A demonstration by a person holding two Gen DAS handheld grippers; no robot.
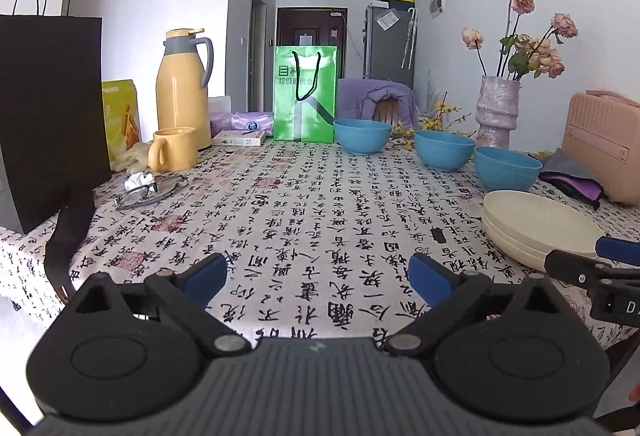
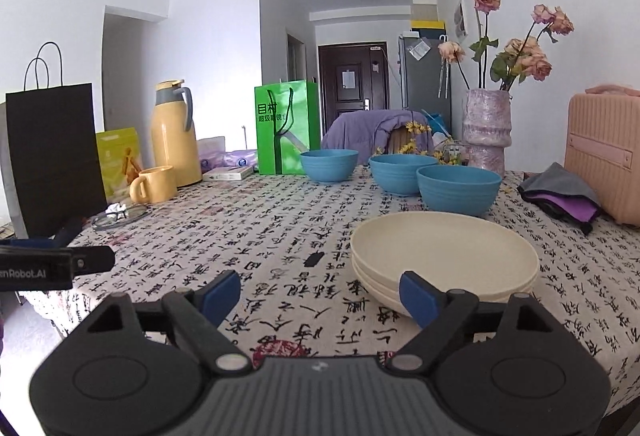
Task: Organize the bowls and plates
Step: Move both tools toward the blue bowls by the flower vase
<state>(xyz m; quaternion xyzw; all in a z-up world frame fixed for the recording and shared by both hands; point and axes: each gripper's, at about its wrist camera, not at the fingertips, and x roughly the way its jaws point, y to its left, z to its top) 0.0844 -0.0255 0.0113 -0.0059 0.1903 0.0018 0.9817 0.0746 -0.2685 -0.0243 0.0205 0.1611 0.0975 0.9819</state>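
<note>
On the calligraphy-print tablecloth in front of me sits a stack of cream plates, just ahead of my right gripper and a little to its right. Its jaws are spread wide with nothing between them; 1 blue pad overlaps the stack's near rim in my view, though I cannot tell if it touches. My left gripper is off to the left of the stack over bare cloth, jaws likewise wide apart and holding nothing. Behind the plates stand 3 blue bowls, each upright and separate, in a loose row running back toward the green bag. A yellow mug and yellow thermos stand well apart on the far left, near the black bag.
</note>
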